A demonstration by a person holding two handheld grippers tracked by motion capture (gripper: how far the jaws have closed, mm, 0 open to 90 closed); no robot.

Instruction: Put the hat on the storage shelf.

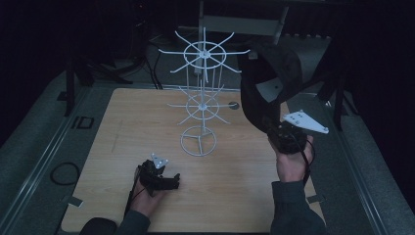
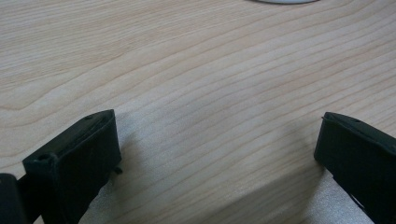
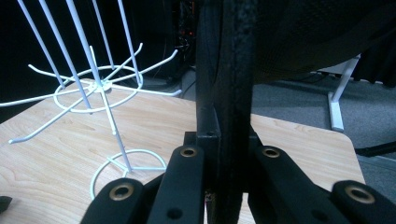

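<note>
The right gripper (image 1: 280, 131) is lifted above the right side of the table, its jaws pressed together on the edge of a black cap with a stiff brim (image 1: 266, 83); in the right gripper view that dark edge (image 3: 232, 102) runs straight up between the two jaws, and the rounded fabric crown fills the upper right. In the high view the cap hangs up and away from the gripper, reaching toward the top tier of the rack and lying just to the right of it. The person's right hand (image 1: 292, 164) grips the tool from below, a grey sleeve at the wrist. The left gripper (image 1: 171, 181) lies low at the near left of the table, held in the left hand (image 1: 149, 188); its jaws stand spread wide apart with nothing between them, and the left gripper view shows bare wood grain between the black pads (image 2: 77, 158). A white wire display rack with two tiers of radiating hooks and a ring-shaped base (image 1: 200, 98) stands upright near the middle of the pale wooden table (image 1: 127, 127), between the two grippers and farther back. The rack's lower tier and ring base also show in the right gripper view (image 3: 100, 86), to the left of the held cap.
</note>
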